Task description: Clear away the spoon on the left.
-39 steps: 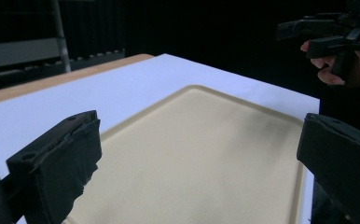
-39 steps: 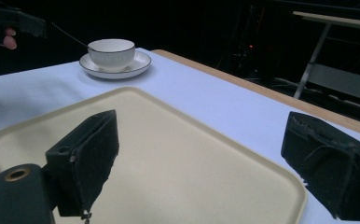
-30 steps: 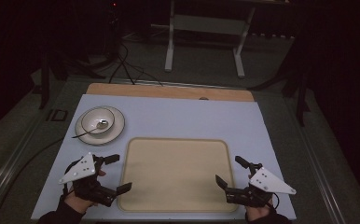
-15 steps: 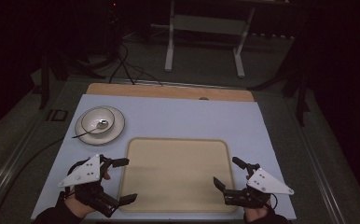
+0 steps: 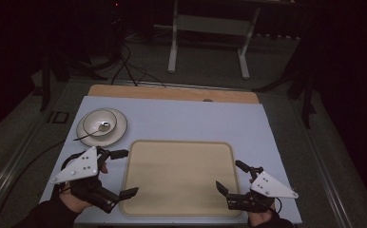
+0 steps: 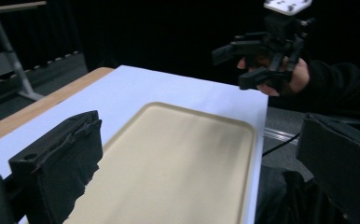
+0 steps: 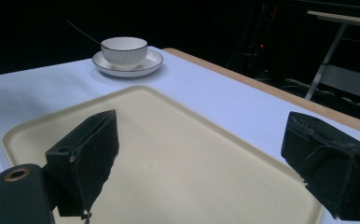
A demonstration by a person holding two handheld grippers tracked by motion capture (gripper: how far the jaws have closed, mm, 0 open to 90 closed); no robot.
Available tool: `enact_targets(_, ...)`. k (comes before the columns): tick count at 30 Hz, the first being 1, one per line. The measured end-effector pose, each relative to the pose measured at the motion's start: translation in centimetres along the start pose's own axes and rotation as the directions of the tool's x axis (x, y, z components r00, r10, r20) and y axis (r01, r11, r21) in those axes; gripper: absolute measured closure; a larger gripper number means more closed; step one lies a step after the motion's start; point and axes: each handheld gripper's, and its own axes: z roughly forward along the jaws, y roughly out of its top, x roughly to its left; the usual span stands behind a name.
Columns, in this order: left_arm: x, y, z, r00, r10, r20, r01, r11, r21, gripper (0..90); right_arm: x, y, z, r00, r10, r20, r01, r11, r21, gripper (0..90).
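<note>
From high up, a tan tray (image 5: 179, 176) lies in the lower middle of the frame on the light blue worktop (image 5: 196, 121). A bowl (image 5: 99, 122) with a spoon (image 5: 92, 132) sits on a plate (image 5: 118, 128) at the upper left of the tray. The left gripper (image 5: 123, 173) is at the lower left, fingers wide apart and holding nothing. The right gripper (image 5: 230, 176) is at the lower right, fingers also apart and empty. In the left gripper view, the tray (image 6: 178, 163) fills the middle, and the right gripper (image 6: 241, 65) is held up at the upper right. In the right gripper view, the tray (image 7: 183, 158) is in the middle, with the bowl (image 7: 124, 50) and plate (image 7: 152, 60) at the upper left.
</note>
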Motion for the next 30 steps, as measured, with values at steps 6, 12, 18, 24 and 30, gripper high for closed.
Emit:
enact_targets(6,1.3,0.9,-0.8,0.9985,-0.010,-0.053,0.010,0.9999,0.004,1.3,0.0,0.0,0.0,1.0000,-0.001,-0.004,0.001,1.0000,-0.001,11.3)
enact_targets(12,2.9,1.6,-1.9,0.9926,-0.034,-0.117,0.033,0.9994,-0.009,1.3,0.0,0.0,0.0,1.0000,-0.001,-0.006,0.001,1.0000,-0.001,11.3)
enact_targets(18,4.7,1.6,-3.3,0.9780,-0.076,-0.194,0.071,0.9969,-0.034,1.3,0.1,0.0,0.1,0.9999,-0.007,-0.011,0.007,1.0000,0.002,11.3)
enact_targets(24,5.5,1.0,-4.1,0.9599,-0.114,-0.256,0.106,0.9934,-0.045,1.4,0.2,0.0,0.1,0.9999,-0.008,-0.011,0.008,1.0000,0.005,11.3)
enact_targets(30,6.9,-0.2,-5.5,0.9308,-0.161,-0.328,0.156,0.9869,-0.039,1.4,0.2,0.1,0.1,0.9998,-0.017,-0.011,0.017,0.9998,0.006,11.3)
